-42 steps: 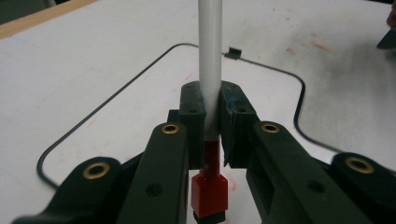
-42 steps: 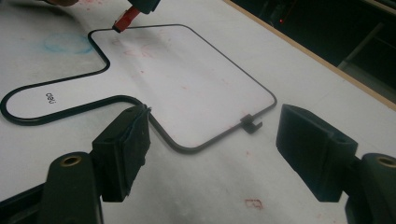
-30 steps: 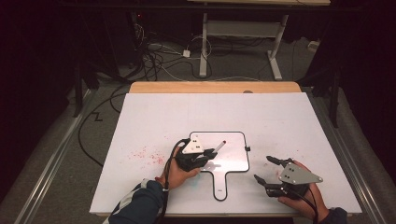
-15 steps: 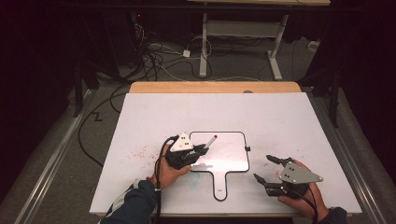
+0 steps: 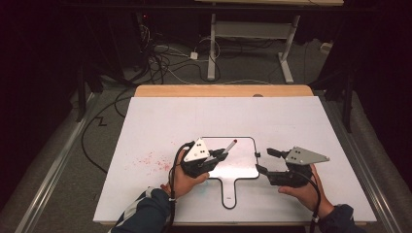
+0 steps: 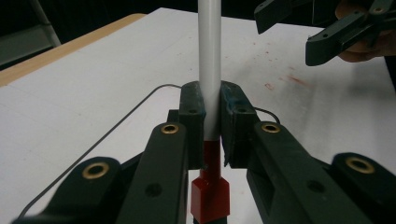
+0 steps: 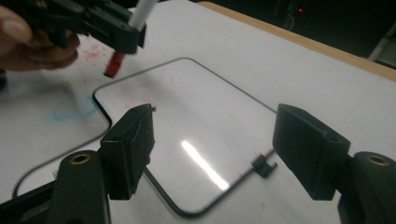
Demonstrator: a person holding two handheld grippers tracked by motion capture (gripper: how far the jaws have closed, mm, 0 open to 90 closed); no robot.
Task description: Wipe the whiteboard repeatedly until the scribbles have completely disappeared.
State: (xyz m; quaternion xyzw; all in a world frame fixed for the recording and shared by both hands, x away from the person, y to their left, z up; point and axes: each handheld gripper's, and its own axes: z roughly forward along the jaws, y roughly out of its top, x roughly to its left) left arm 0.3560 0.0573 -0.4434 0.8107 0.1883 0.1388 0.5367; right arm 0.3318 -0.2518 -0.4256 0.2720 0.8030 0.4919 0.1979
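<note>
A white-barrelled marker (image 5: 229, 145) with a red end is clamped in my left gripper (image 5: 219, 157), which is shut on it and held just over the left part of a small paddle-shaped whiteboard (image 5: 243, 167). In the left gripper view the marker (image 6: 208, 70) stands up between the pads of the left gripper (image 6: 211, 121). My right gripper (image 5: 266, 161) is at the board's right edge. Its jaws have just been closing a little but still stand wide, with nothing pressed between them. The right gripper view looks past my right gripper (image 7: 219, 140) onto the glossy board (image 7: 187, 107).
The board lies on a large white table cover (image 5: 194, 121) marked with red smudges (image 5: 150, 160) and a faint blue smear (image 7: 70, 112). A small black clip (image 7: 264, 165) sits on the board's rim. A wooden edge (image 5: 223, 91) bounds the far side. Cables and desk legs are beyond.
The right gripper has moved forward and left up to the board's right edge. The left gripper with the marker swung left and back, ending slightly higher.
</note>
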